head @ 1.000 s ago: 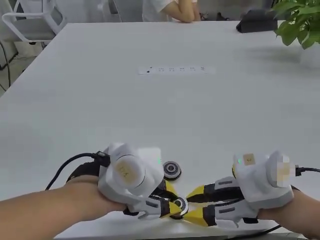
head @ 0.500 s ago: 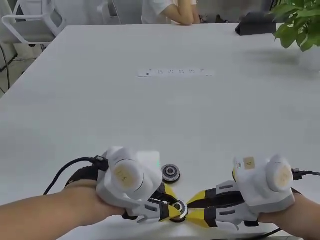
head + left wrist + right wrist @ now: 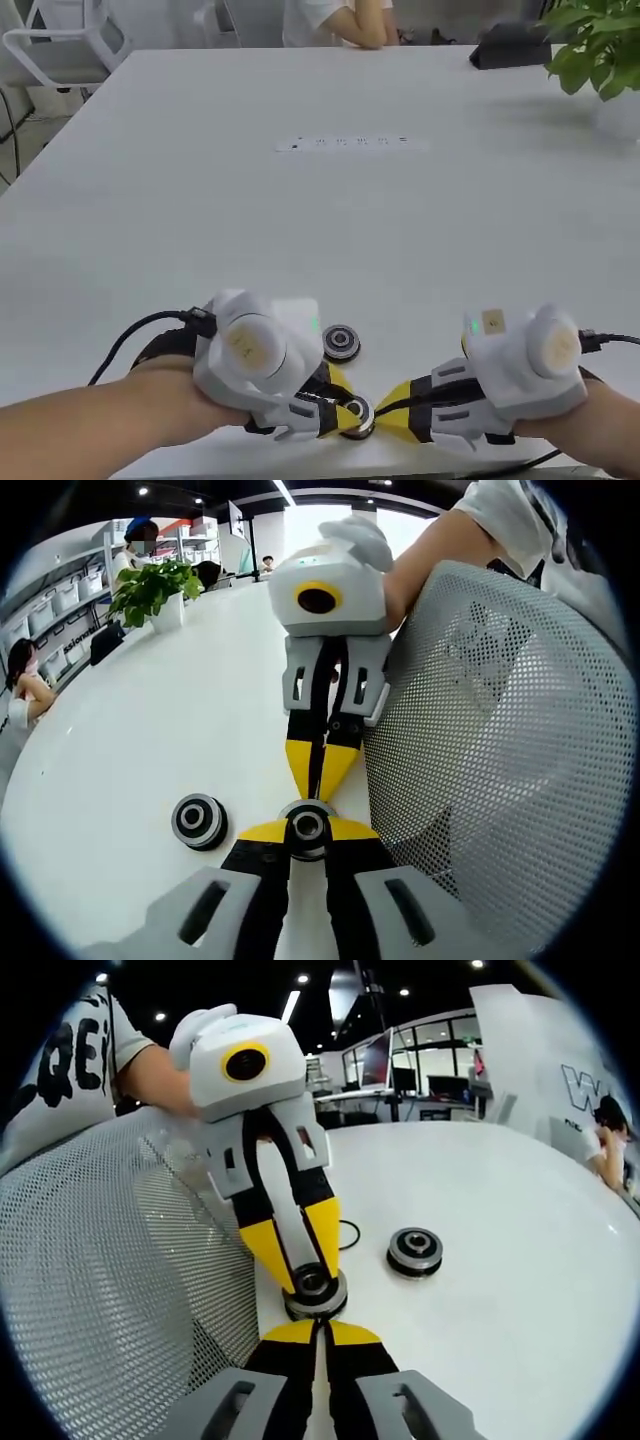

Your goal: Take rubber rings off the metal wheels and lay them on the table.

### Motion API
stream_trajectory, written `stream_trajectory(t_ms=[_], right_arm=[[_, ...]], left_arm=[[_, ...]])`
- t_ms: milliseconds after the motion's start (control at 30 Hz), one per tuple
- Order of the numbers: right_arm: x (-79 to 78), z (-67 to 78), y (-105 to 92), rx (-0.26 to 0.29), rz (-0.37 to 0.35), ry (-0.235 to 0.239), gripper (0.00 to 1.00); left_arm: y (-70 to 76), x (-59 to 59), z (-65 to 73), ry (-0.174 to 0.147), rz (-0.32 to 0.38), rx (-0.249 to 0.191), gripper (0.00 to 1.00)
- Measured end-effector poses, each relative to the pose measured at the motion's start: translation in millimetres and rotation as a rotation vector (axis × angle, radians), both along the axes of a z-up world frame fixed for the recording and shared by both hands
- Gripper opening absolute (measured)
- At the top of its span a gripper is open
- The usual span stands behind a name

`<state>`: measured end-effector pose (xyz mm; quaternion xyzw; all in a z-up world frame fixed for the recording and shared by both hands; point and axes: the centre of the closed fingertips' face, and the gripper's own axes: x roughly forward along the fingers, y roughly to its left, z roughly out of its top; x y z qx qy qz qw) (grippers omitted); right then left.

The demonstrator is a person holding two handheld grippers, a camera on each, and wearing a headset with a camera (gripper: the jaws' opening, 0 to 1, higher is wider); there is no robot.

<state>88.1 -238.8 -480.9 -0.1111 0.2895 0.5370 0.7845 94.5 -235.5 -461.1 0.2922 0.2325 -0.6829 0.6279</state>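
A small metal wheel (image 3: 358, 411) with a black rubber ring is held just above the white table's (image 3: 300, 230) near edge. My left gripper (image 3: 350, 416) is shut on this wheel (image 3: 307, 825), one yellow jaw on each side of it. My right gripper (image 3: 379, 415) faces it from the right, with the yellow tips pinched together on the ring at the wheel's rim (image 3: 315, 1291). From the left gripper view, the right gripper (image 3: 320, 780) points straight down onto the wheel. A second wheel (image 3: 341, 341) lies flat on the table just beyond, still wearing its ring.
A white socket strip (image 3: 350, 141) lies mid-table. At the far end are a green plant (image 3: 595, 45), a dark object (image 3: 510, 45) and a seated person (image 3: 340, 20). A mesh chair back (image 3: 500, 730) stands close behind the table edge. A black cable (image 3: 140, 335) trails from the left gripper.
My right gripper's jaws have gone from apart to pinched together at the wheel's rim. The left gripper and the second wheel have stayed put.
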Motion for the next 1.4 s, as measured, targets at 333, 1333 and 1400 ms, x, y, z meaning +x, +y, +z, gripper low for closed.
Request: stream_trajectory(t_ms=[333, 1333, 1400], right_arm=[[3.8, 1.5, -2.1, 0.059, -0.065, 0.058, 0.0], [7.6, 20.9, 1.3, 0.142, -0.119, 0.102, 0.0], [7.4, 21.0, 2.6, 0.144, -0.114, 0.103, 0.0]], left_arm=[[-0.1, 0.4, 0.3, -0.002, 0.004, -0.004, 0.07], [-0.4, 1.1, 0.2, -0.003, 0.011, 0.004, 0.07], [-0.3, 1.2, 0.2, -0.001, 0.011, 0.004, 0.07]])
